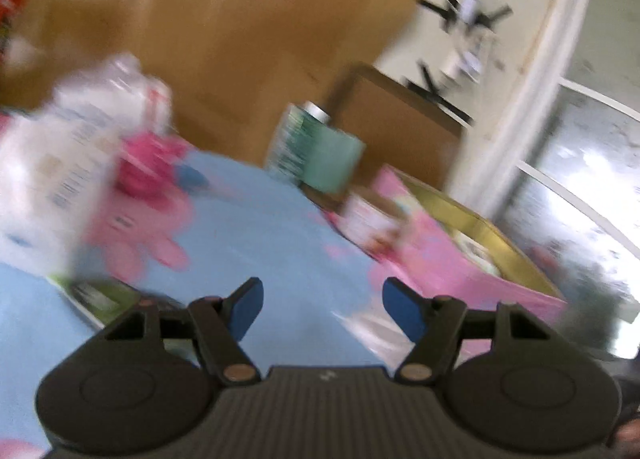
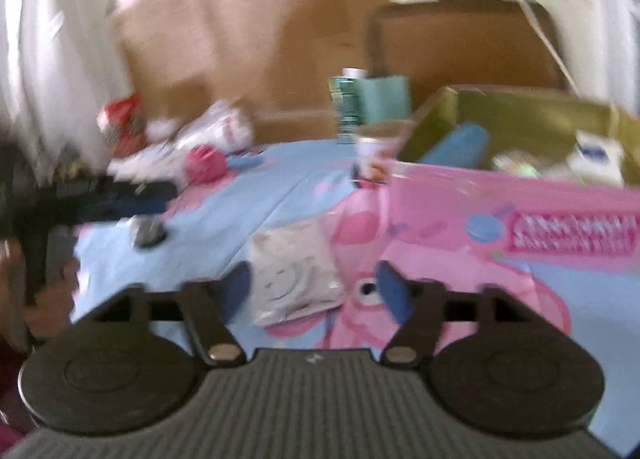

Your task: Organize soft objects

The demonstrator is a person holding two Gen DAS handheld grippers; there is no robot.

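In the left wrist view my left gripper (image 1: 326, 309) is open over the light blue bed sheet (image 1: 260, 227), with nothing between its blue pads. Ahead and to its left lie a blurred pink plush toy (image 1: 140, 187) and white plastic packs (image 1: 60, 163). In the right wrist view my right gripper (image 2: 315, 291) is open. A small whitish pouch with a smiley face (image 2: 296, 279) lies on the sheet between its fingers, and the pads do not press on it. A pink ball (image 2: 206, 163) sits farther back on the left.
A pink box with a gold inside (image 2: 520, 219) stands on the right and holds a blue roll (image 2: 456, 143) and small packs. A printed cup (image 2: 374, 155) and a teal canister (image 2: 352, 107) stand behind it. Brown cardboard (image 1: 240, 39) backs the bed. A hand (image 2: 44, 299) holds a dark tool at the left.
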